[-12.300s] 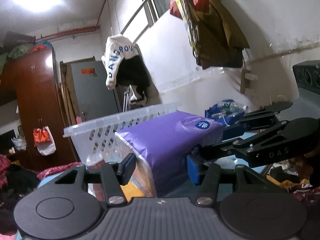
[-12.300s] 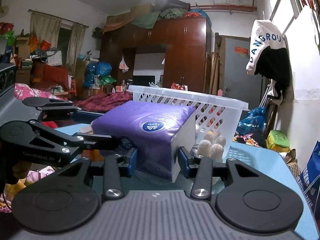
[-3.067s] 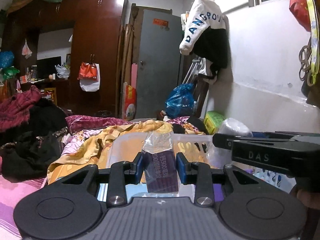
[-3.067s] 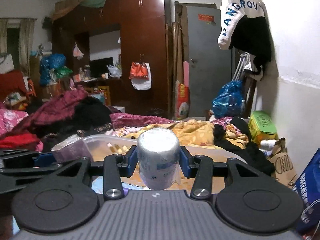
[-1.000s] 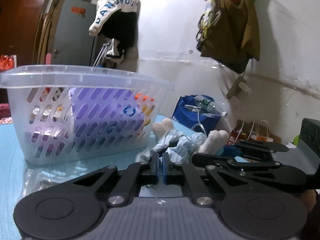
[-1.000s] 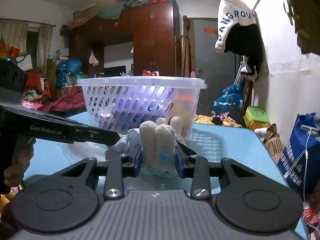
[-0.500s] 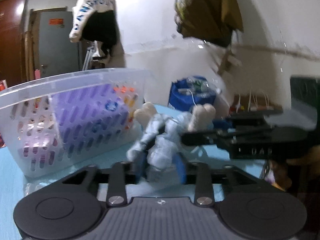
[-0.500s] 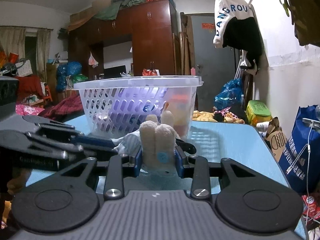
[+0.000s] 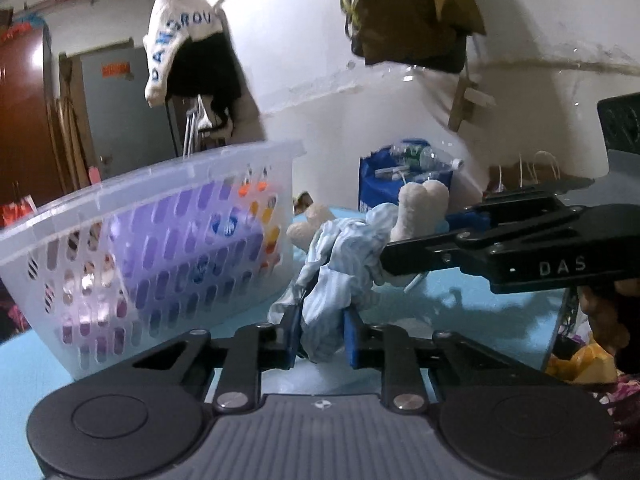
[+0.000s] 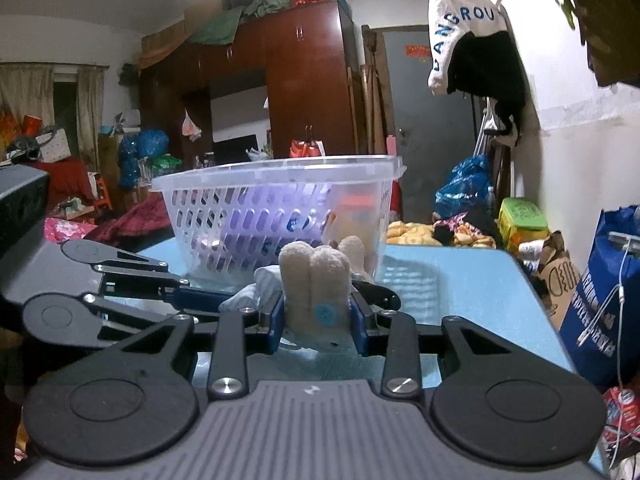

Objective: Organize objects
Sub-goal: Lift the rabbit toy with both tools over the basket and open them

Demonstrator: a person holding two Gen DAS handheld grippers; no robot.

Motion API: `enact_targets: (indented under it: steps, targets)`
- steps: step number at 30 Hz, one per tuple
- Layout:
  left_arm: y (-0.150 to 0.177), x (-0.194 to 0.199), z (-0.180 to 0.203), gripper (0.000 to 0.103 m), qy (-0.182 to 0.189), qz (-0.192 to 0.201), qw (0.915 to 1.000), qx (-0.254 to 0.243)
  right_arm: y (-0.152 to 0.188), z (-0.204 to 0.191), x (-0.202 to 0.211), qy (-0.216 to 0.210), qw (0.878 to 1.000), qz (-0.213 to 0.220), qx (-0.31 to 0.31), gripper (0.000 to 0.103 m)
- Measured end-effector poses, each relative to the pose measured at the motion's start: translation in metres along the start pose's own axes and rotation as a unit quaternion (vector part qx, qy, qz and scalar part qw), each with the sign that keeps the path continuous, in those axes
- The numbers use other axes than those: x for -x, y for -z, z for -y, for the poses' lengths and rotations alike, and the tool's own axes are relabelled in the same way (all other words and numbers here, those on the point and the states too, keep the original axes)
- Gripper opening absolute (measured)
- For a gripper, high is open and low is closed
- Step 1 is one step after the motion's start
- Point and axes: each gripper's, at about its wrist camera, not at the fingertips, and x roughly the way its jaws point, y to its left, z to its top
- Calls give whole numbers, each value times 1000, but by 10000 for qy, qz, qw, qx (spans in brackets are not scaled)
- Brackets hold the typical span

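Observation:
A plush toy (image 9: 344,244) with cream limbs and a pale blue striped garment hangs just above the blue table (image 9: 460,312), beside a clear slotted basket (image 9: 160,184). My left gripper (image 9: 320,330) has the striped cloth between its blue pads; the jaws are closing and pinch it. My right gripper (image 10: 318,320) is shut on the toy's cream legs (image 10: 316,276). In the left wrist view the right gripper (image 9: 420,240) comes in from the right; in the right wrist view the left gripper (image 10: 212,296) comes in from the left. A purple tissue pack (image 10: 256,216) lies in the basket (image 10: 280,166).
A blue bag (image 10: 604,292) with bottles stands past the table's (image 10: 460,280) right edge, by the white wall. Clothes hang on the wall above. A wardrobe, a door and heaps of bedding fill the room behind the basket. A hand (image 9: 600,312) holds the right gripper.
My left gripper, shut and empty a second ago, opened, moved onto the toy's striped cloth and is narrowing on it; its view has rolled. The right gripper kept its hold on the legs.

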Motion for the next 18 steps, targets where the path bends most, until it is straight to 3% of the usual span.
enact_targets:
  steps: [5, 11, 18]
  targets:
    - [-11, 30, 1, 25, -160, 370, 9990, -165, -13, -10, 10, -30, 9997, 203, 134, 37]
    - [-48, 76, -17, 25, -595, 909, 9933, -400, -57, -41, 15, -82, 9959, 664, 615, 37]
    - [-98, 74, -72, 24, -1079, 1081, 9874, -410, -125, -62, -33, -137, 9904, 963, 985, 37]
